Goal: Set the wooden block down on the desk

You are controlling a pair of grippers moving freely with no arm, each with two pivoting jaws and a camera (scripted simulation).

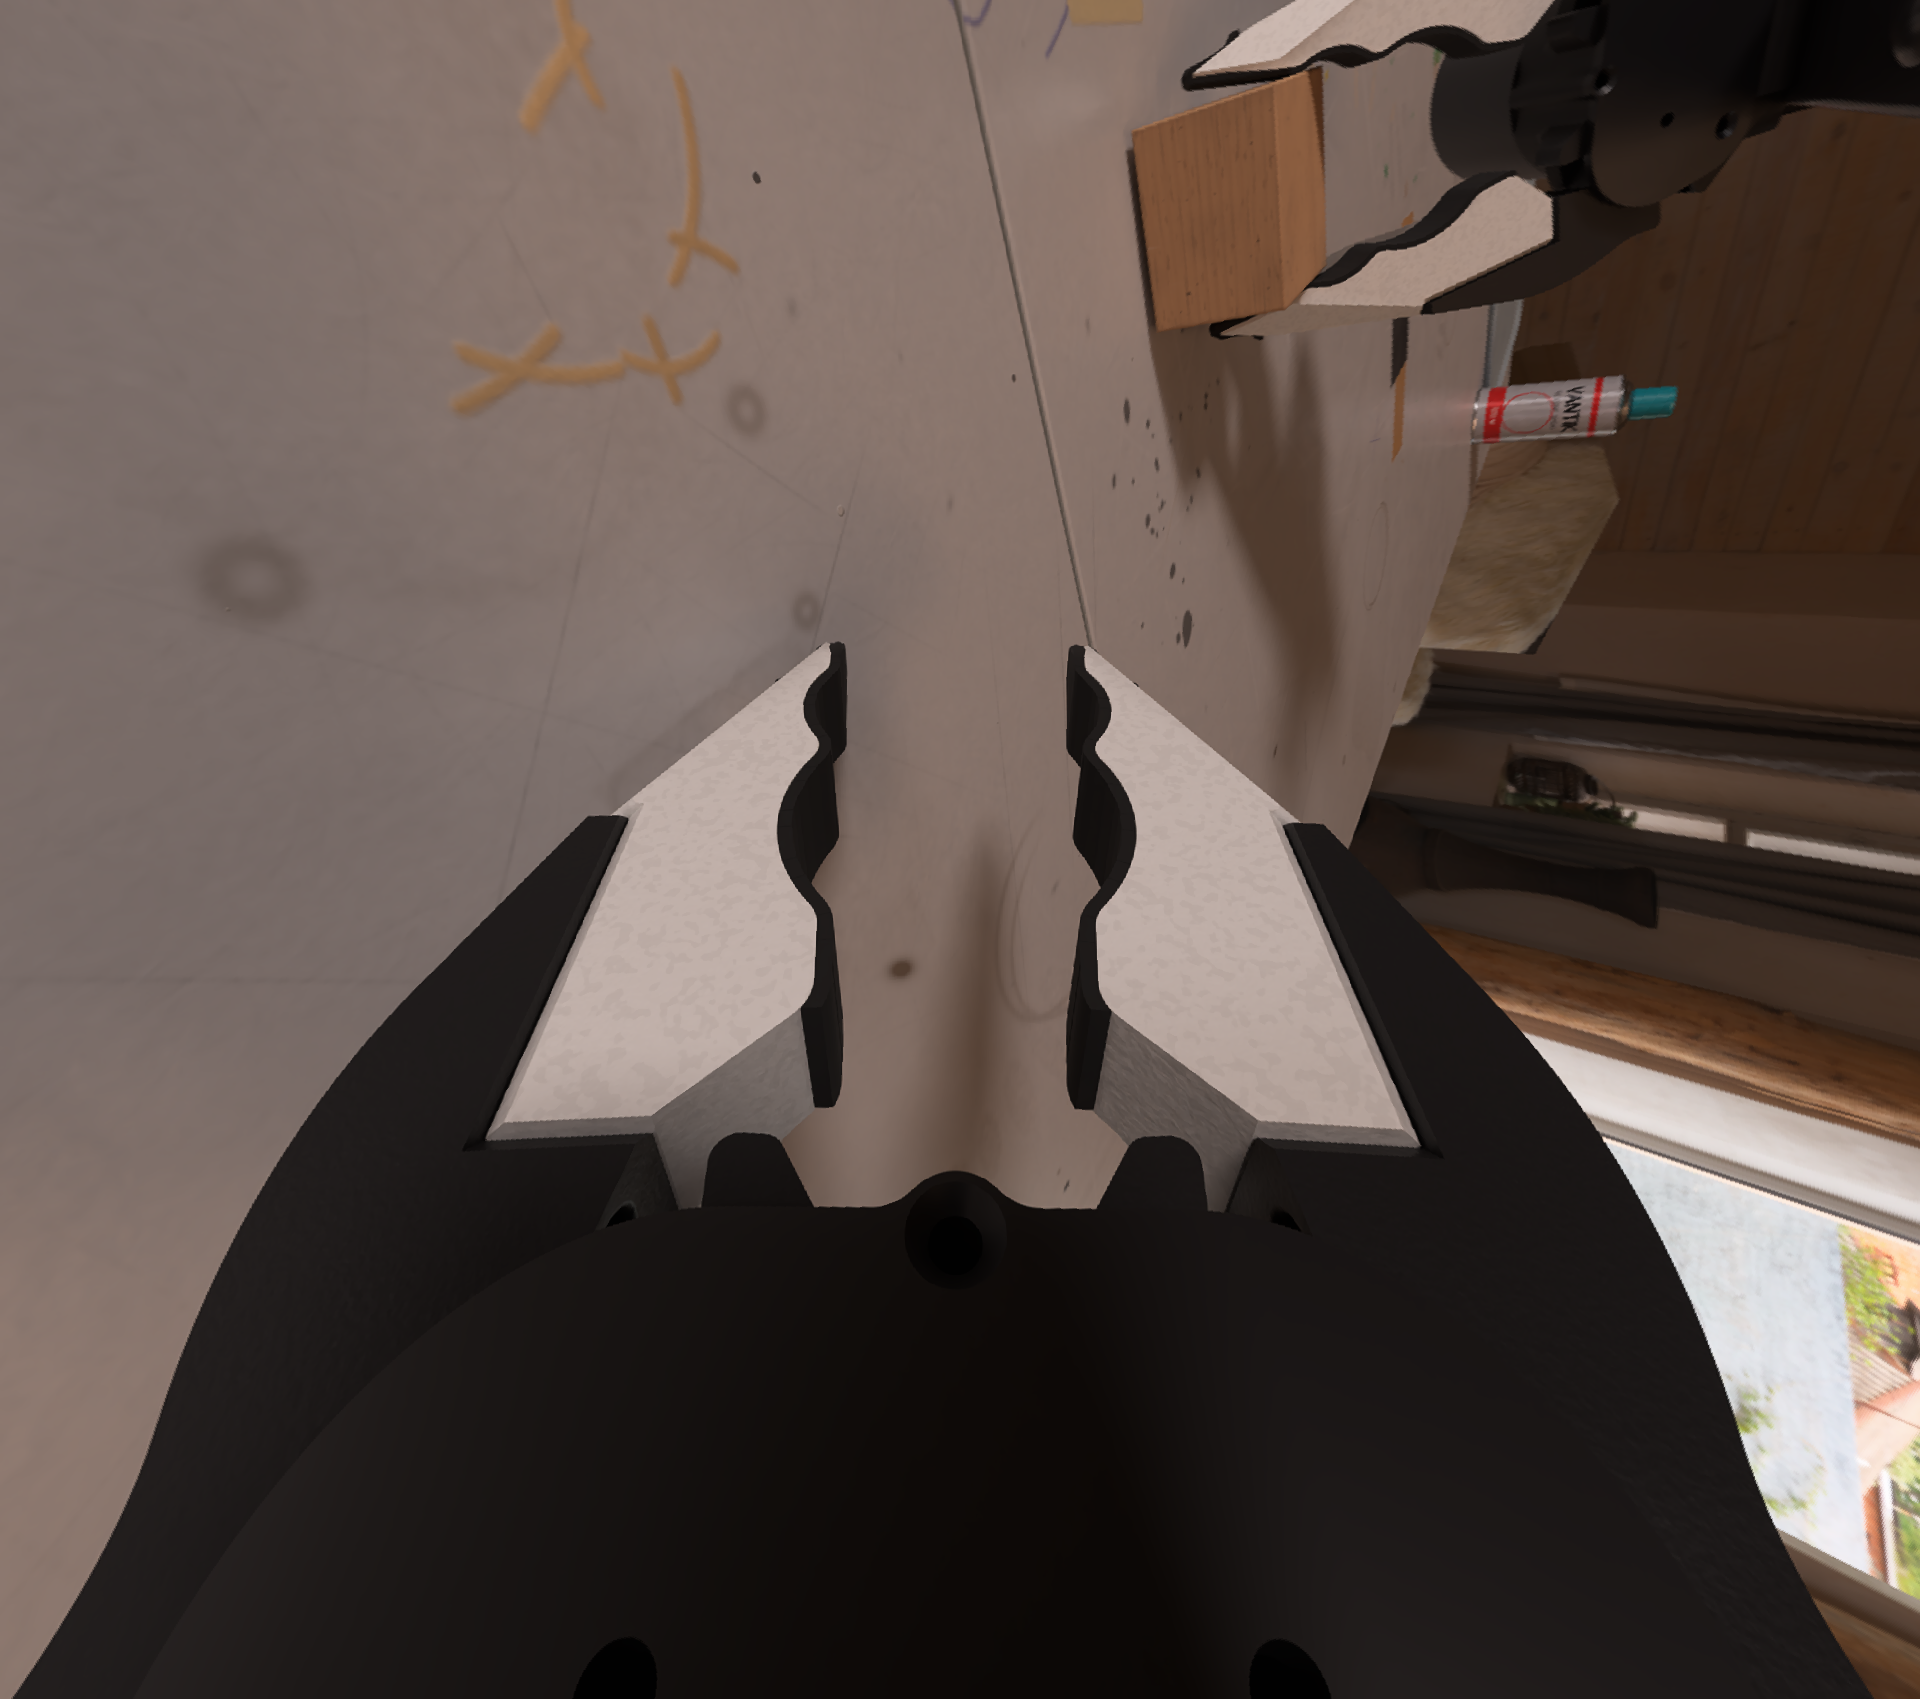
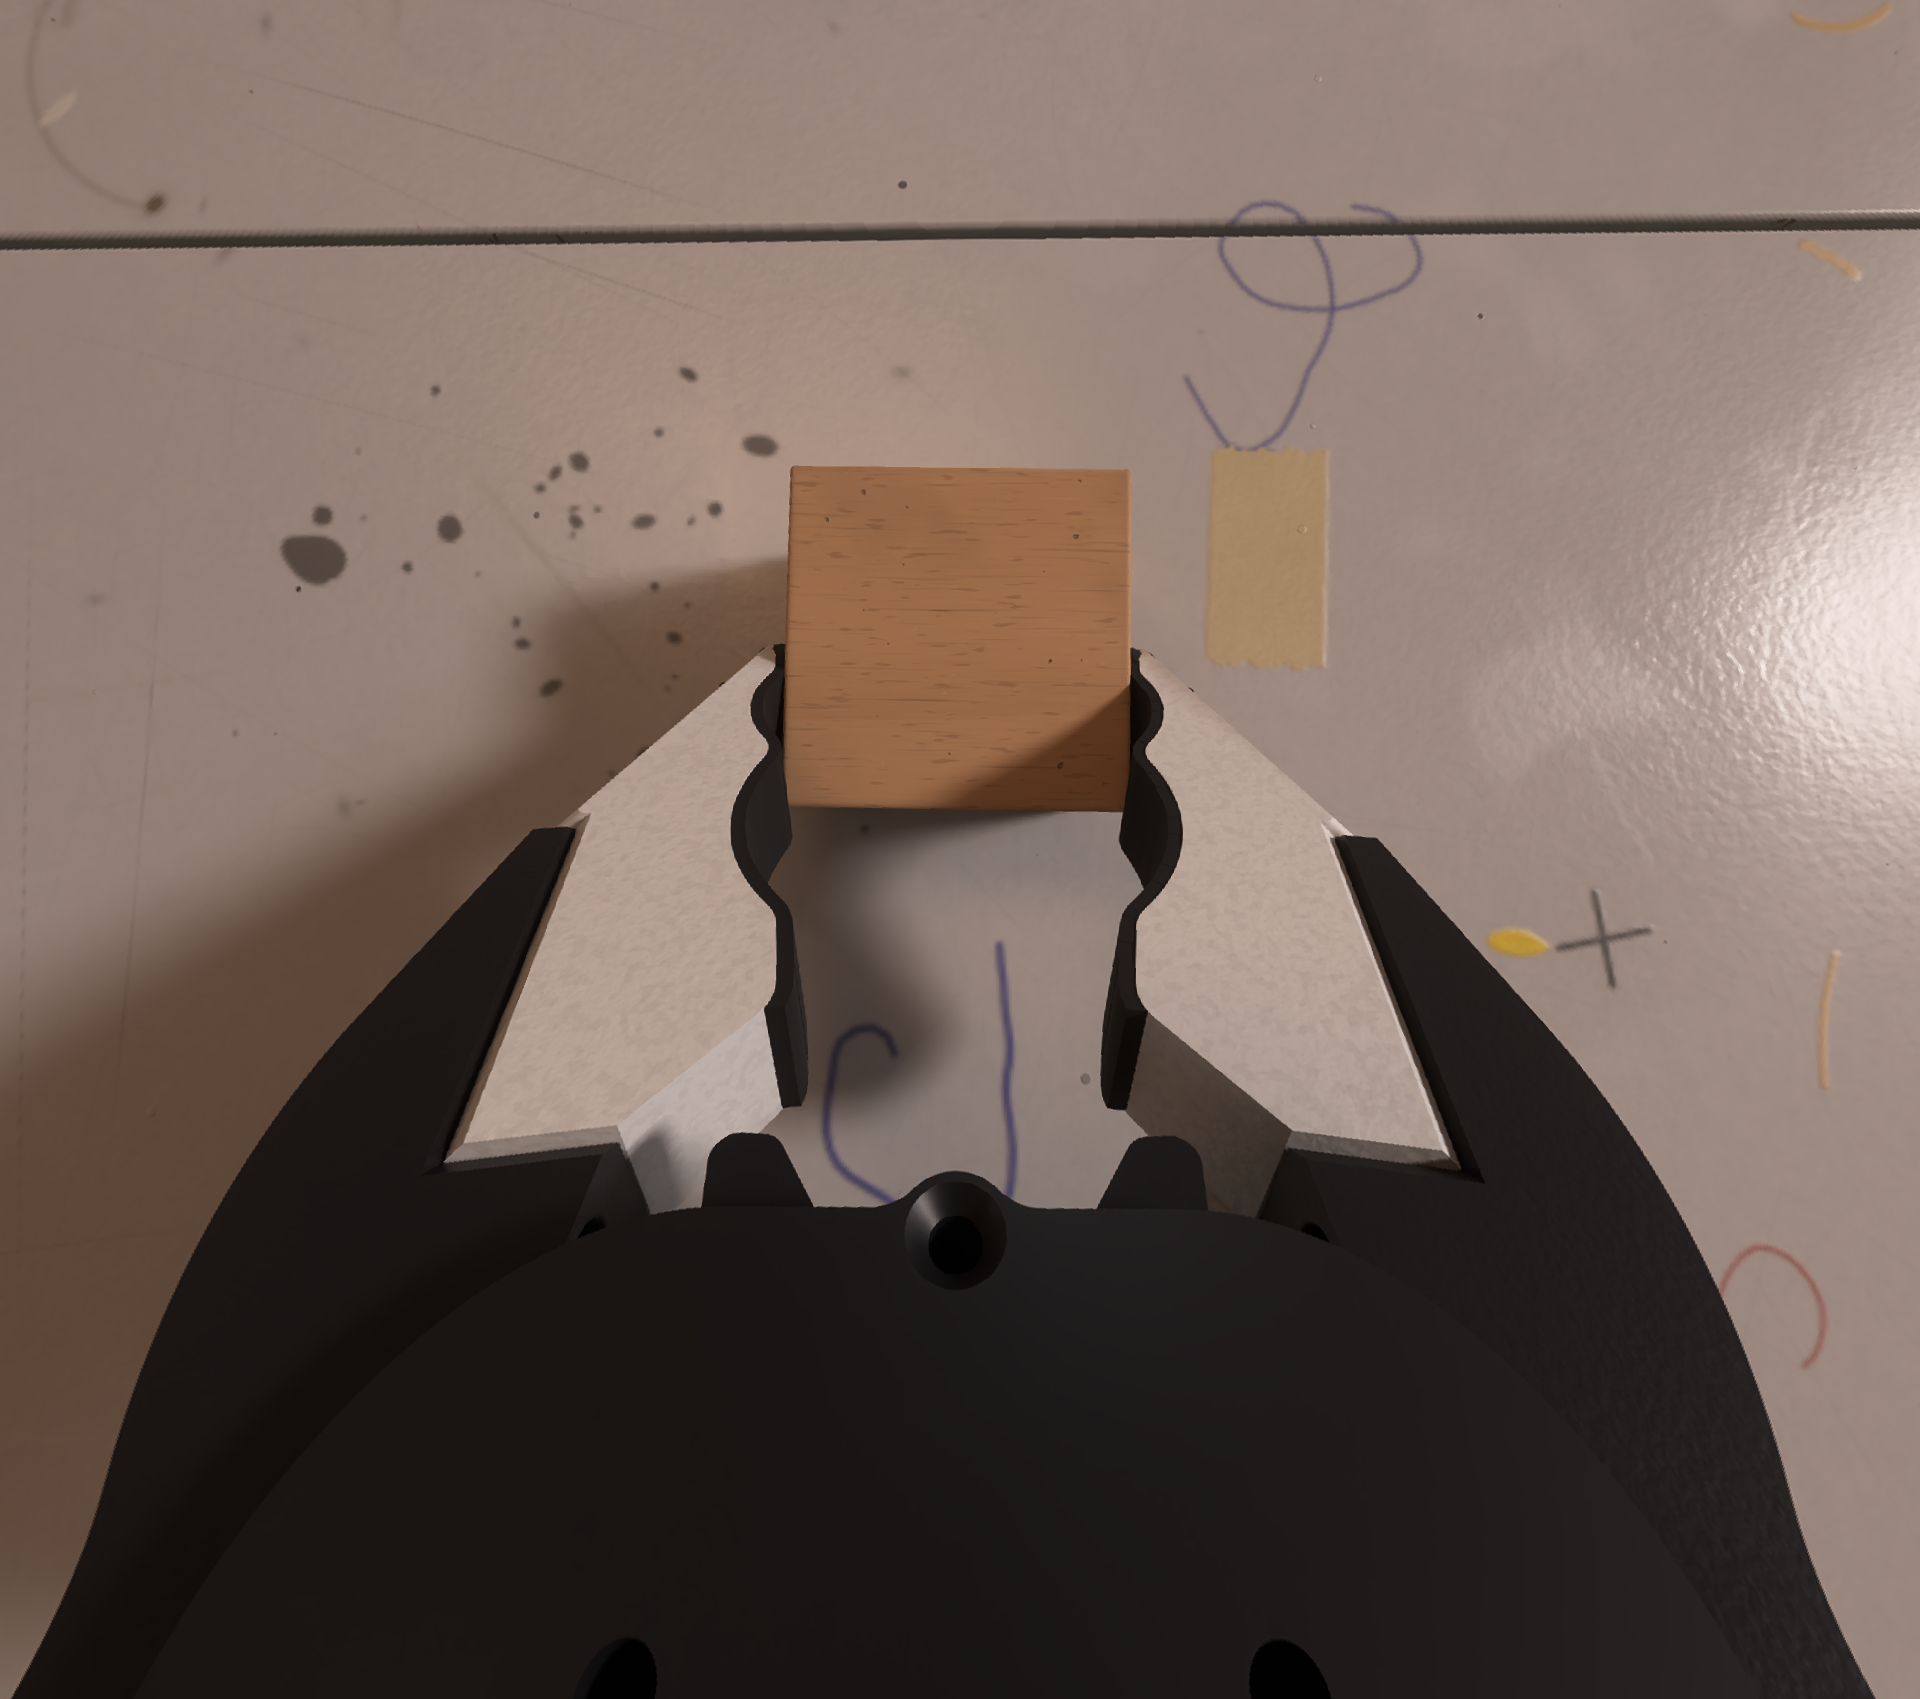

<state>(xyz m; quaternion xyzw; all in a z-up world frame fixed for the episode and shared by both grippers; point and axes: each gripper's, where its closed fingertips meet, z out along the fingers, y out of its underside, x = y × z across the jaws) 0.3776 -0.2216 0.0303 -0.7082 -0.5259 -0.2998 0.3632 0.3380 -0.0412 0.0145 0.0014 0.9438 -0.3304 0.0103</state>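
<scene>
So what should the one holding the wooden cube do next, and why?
Probably open its fingers. In the left wrist view the block seems to sit flat against the desk with only a thin shadow beside it, and the right gripper pinches its near end. The left gripper is empty, well clear.

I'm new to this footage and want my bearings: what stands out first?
The light-brown wooden block stands out, its sides pinched between the tips of the right gripper just above the scribbled, ink-spattered grey desk. The left gripper hangs open and empty nearby, and a red-and-white spray can lies past the desk's edge.
</scene>
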